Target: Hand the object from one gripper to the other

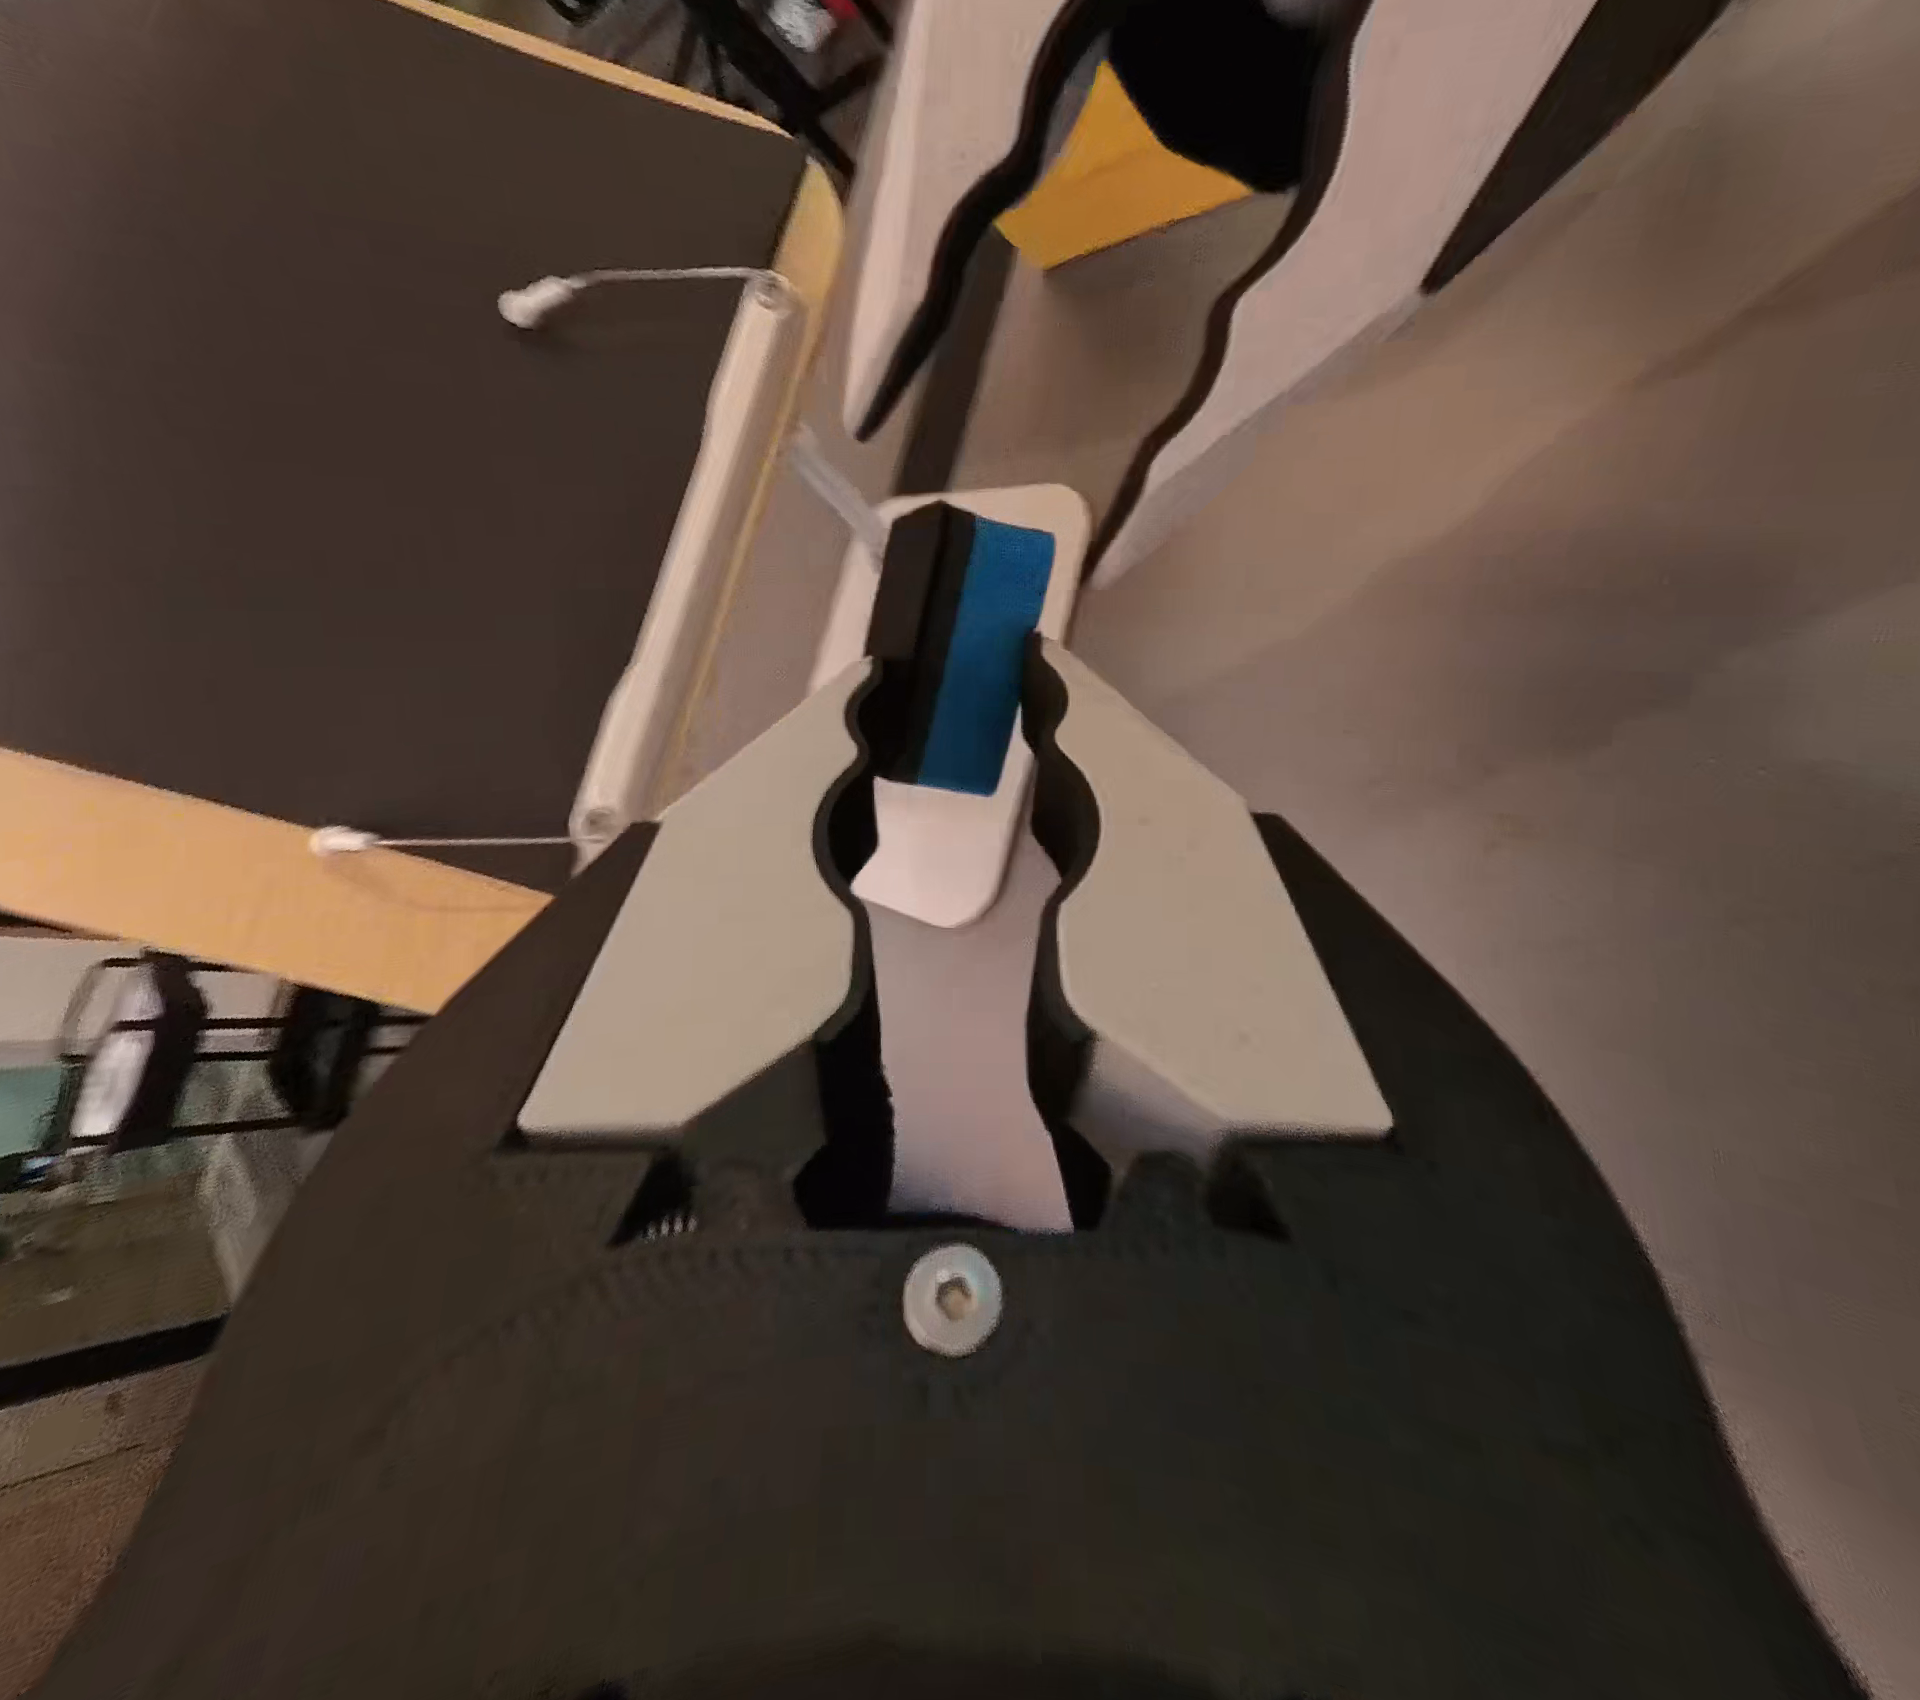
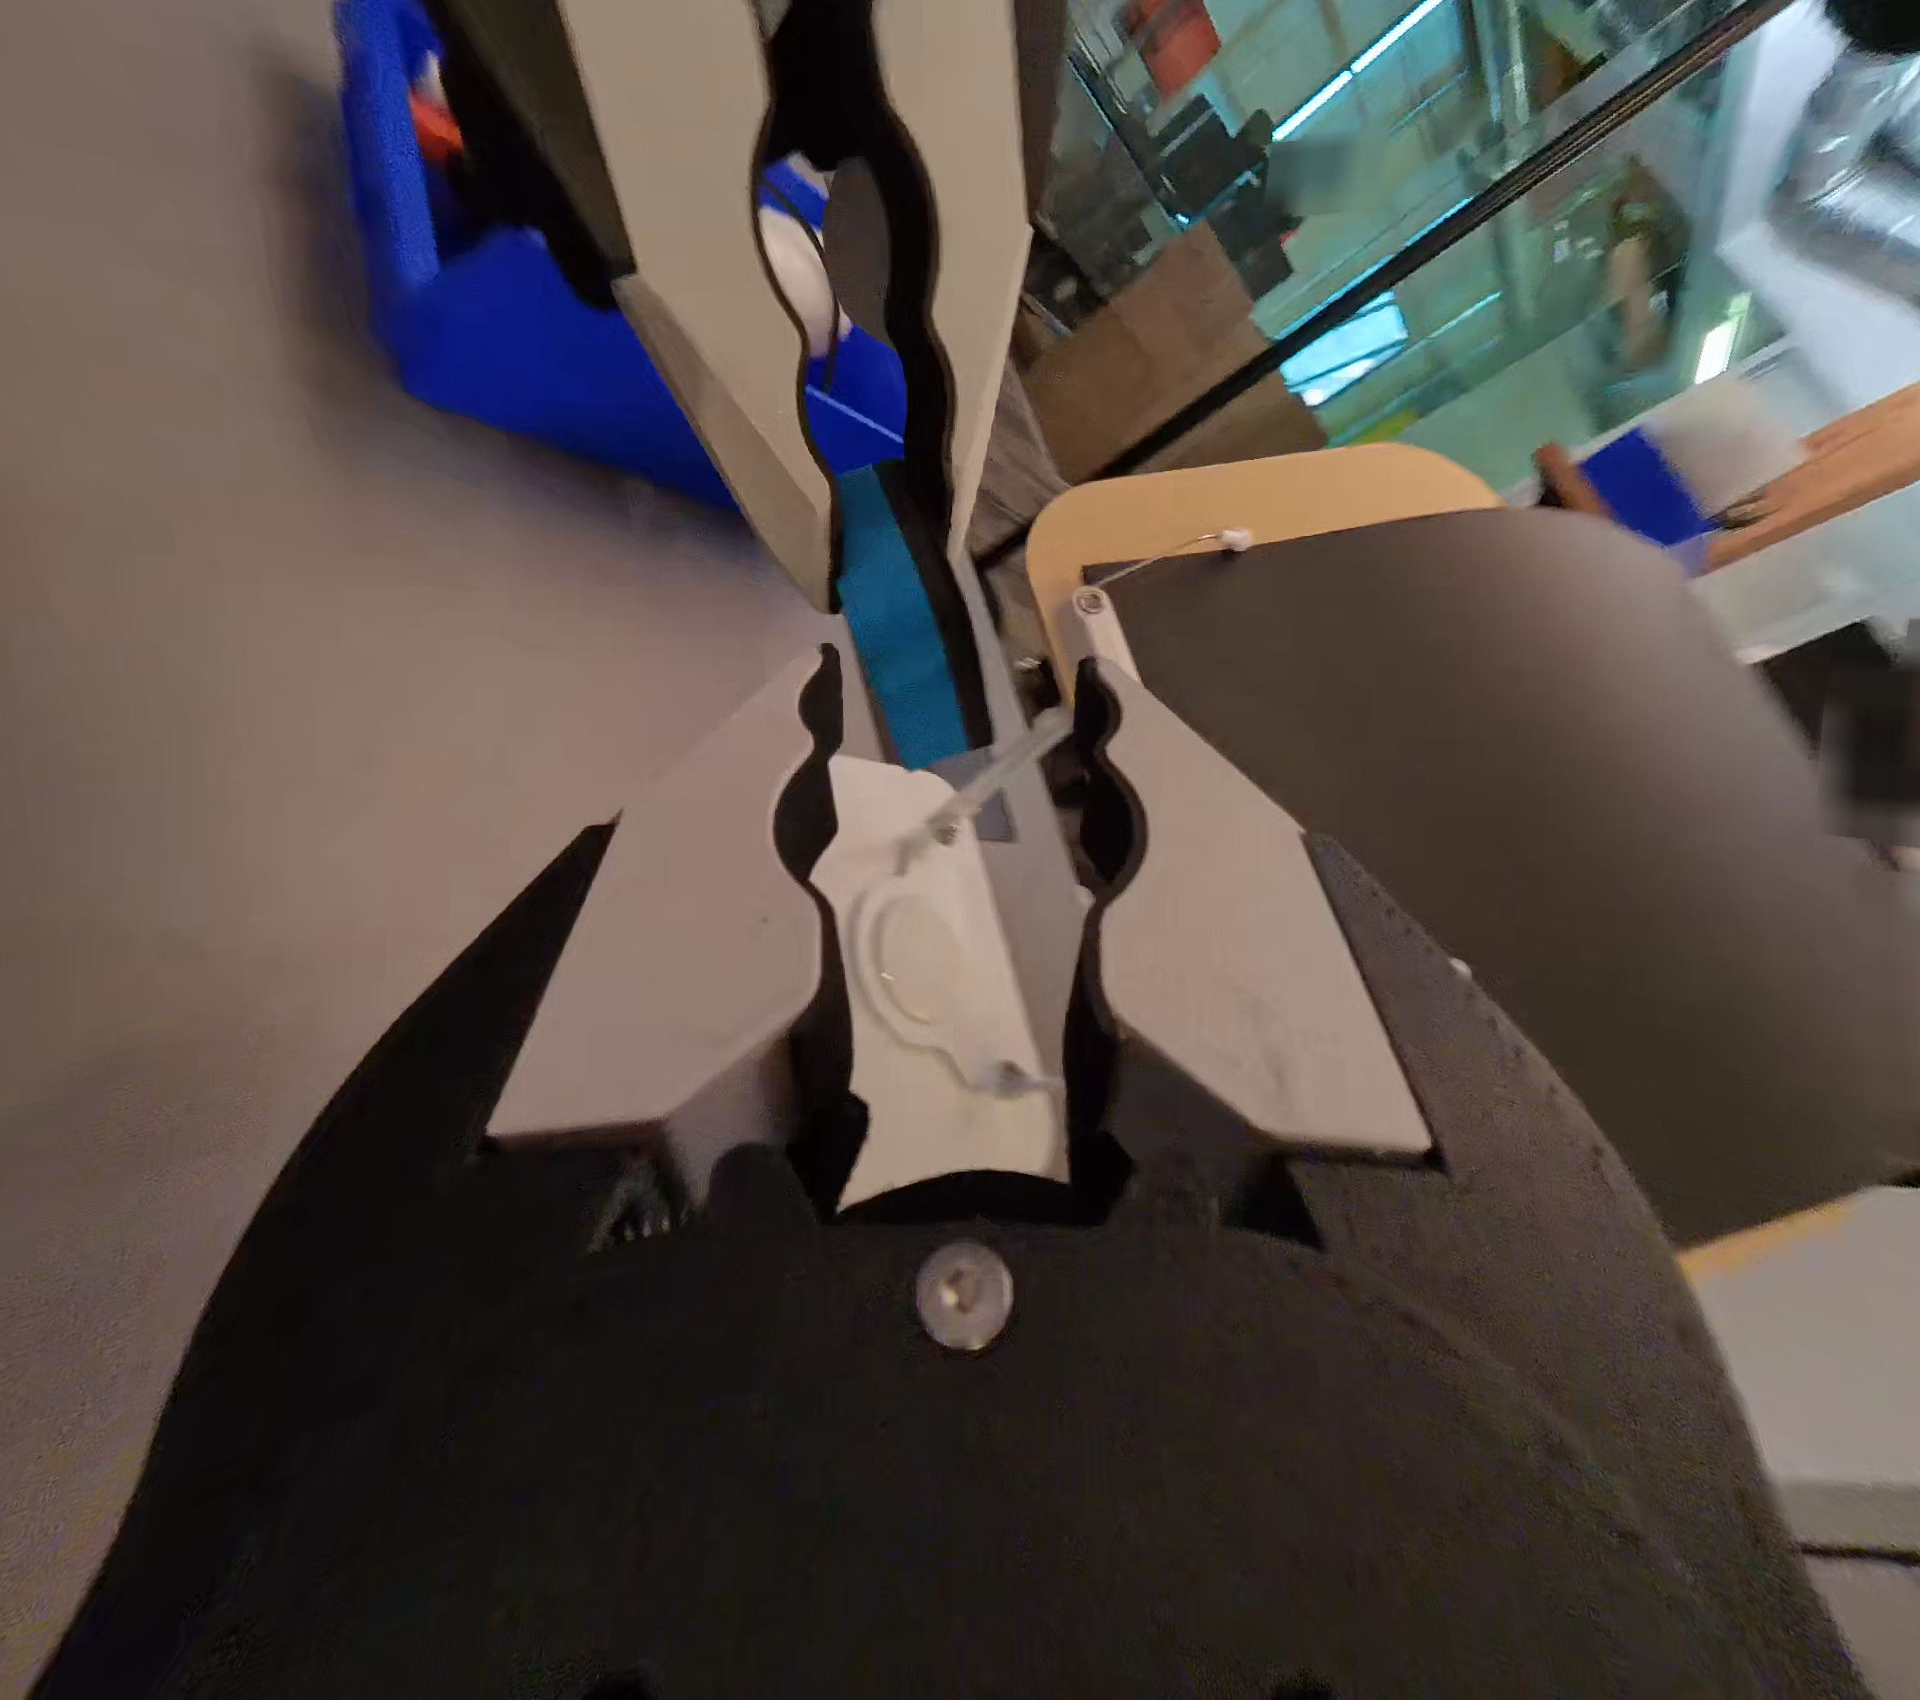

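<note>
A whiteboard eraser with a blue felt face, a black layer and a white back is held in mid-air. My left gripper is shut on its lower half. My right gripper comes from above, open, with its tips either side of the eraser's far end. In the right wrist view my right gripper is open around the eraser's white end. There the left gripper pinches the blue strip. A clear plastic tie hangs off the eraser.
A black mat lies on a wooden tabletop to the left, with a white roller at its edge. A yellow box sits beyond the right gripper. A blue bin stands behind the left gripper. A black pole crosses in front of glass walls.
</note>
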Available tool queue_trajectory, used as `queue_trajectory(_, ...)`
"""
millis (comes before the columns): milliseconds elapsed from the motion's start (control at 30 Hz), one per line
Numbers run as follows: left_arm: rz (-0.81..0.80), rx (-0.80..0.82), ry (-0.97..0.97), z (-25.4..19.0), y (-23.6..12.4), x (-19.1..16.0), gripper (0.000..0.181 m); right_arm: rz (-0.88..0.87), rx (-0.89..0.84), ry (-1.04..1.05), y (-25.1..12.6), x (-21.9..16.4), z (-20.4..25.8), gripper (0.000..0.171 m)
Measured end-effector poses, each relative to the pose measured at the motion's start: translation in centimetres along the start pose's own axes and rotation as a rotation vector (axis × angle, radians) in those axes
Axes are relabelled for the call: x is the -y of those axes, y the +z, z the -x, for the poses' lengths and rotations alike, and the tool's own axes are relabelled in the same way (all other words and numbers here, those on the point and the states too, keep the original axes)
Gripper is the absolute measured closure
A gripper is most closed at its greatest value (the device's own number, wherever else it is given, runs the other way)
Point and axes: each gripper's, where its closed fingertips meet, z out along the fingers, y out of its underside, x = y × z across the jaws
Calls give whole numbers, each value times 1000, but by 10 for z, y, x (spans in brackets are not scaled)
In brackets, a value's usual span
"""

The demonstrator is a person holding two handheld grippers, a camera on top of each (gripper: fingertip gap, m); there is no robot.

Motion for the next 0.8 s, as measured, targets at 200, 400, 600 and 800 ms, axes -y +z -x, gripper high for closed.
queue_trajectory(200,143,-51,59,-13,9,-13,158,164,-36,-273,12,-11,16,137)
queue_trajectory(400,200,-70,104,-19,11,-19,158,197,-3,-324,19,-17,30,151)
queue_trajectory(600,167,-39,149,-18,12,-14,158,167,40,-184,17,-17,29,152)
queue_trajectory(800,103,237,301,-1,8,-9,134,73,127,246,8,-17,13,152)
